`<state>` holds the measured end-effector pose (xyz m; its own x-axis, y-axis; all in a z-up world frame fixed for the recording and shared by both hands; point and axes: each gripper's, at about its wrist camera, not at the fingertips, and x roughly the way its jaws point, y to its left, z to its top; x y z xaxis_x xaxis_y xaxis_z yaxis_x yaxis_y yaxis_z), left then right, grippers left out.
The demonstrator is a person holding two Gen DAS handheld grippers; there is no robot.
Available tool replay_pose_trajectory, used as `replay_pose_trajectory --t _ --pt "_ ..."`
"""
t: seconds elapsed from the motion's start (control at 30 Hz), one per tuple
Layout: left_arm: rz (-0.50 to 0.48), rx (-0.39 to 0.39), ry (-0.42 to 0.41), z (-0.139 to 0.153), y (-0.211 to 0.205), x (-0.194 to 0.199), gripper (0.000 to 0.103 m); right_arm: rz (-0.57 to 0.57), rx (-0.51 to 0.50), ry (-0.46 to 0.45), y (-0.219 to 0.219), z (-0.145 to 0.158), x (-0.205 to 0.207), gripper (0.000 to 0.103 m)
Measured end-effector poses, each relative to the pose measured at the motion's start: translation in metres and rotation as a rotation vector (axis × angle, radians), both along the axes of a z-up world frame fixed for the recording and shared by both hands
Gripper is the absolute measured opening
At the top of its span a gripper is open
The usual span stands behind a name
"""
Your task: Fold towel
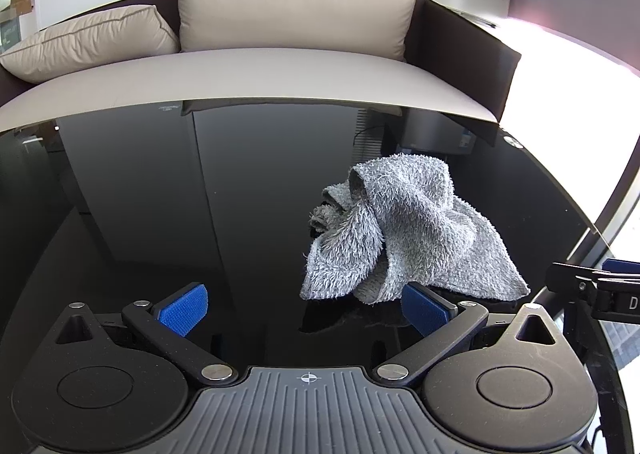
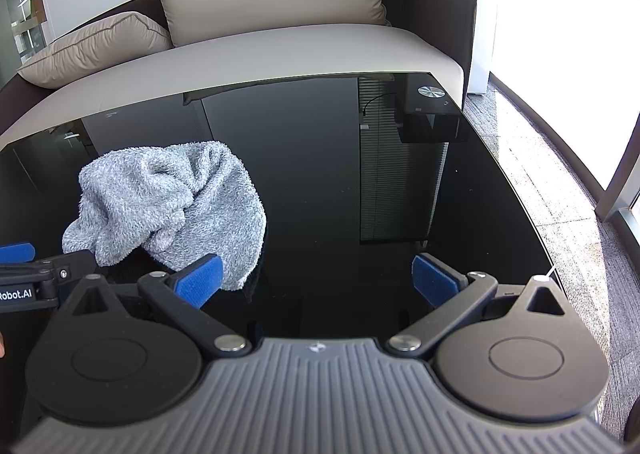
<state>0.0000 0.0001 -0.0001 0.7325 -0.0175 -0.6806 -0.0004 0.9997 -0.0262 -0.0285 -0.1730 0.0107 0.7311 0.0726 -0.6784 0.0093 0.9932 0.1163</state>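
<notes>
A grey terry towel [image 1: 404, 234] sits crumpled in a heap on the black glass table [image 1: 160, 214], nothing folded yet. From the left wrist view it lies at about two o'clock of the table; from the right wrist view, the towel [image 2: 176, 210] lies at about ten o'clock. It looks light, soft and limp, so it will likely sag and drag when lifted, and the glossy glass should let it slide. I would take it by a corner: the flap hanging at the near left of the heap, and the edge trailing at the near right. The left gripper [image 1: 304, 308] is spread wide and empty, one blue pad just beside the towel's near edge. The right gripper [image 2: 316, 278] is likewise spread wide, holding nothing. Beyond the table, at twelve o'clock, stands a beige sofa [image 1: 256, 70] with cushions
</notes>
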Motion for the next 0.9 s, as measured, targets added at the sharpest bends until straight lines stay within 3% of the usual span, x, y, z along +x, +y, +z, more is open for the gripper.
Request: replay_pose_trajectory --t 0.9 --pt "-0.010 0.002 -0.001 0.006 0.012 -0.006 0.102 0.002 0.002 -0.005 -0.001 0.002 0.000 0.103"
